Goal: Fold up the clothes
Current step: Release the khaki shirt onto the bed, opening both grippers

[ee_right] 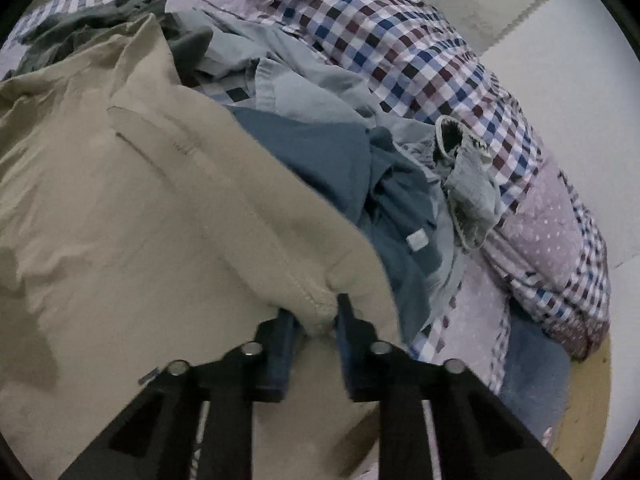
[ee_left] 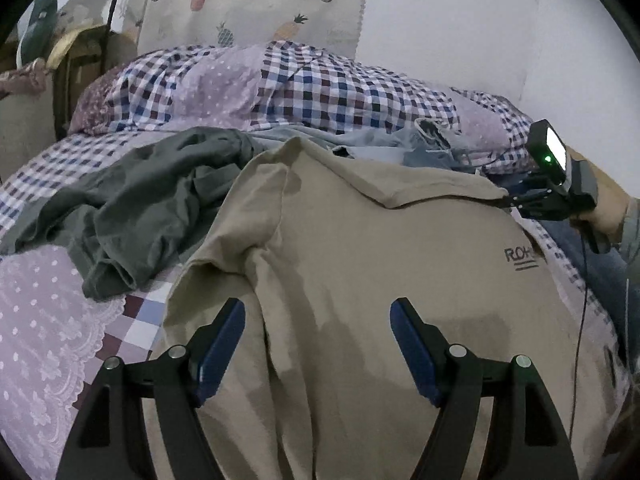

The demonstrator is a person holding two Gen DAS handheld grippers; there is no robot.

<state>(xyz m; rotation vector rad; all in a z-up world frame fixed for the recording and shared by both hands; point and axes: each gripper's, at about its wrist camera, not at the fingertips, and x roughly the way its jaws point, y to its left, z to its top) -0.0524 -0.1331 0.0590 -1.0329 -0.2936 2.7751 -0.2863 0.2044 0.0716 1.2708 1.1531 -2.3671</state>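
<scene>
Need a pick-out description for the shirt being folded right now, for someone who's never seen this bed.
Start at the checked quilt heaped along the wall, then come forward across the bed to the garment nearest the camera. That is the beige T-shirt, spread wide, one edge pinched by the right gripper. Unlike the crumpled dark green garment and blue clothes beside it, it is pale tan with small dark lettering.

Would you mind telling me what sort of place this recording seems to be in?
Most likely a home bedroom: a bed with a checked patchwork quilt, loose clothes piled on it, such as the beige T-shirt and grey garment, and a pineapple-print wall cloth.
</scene>
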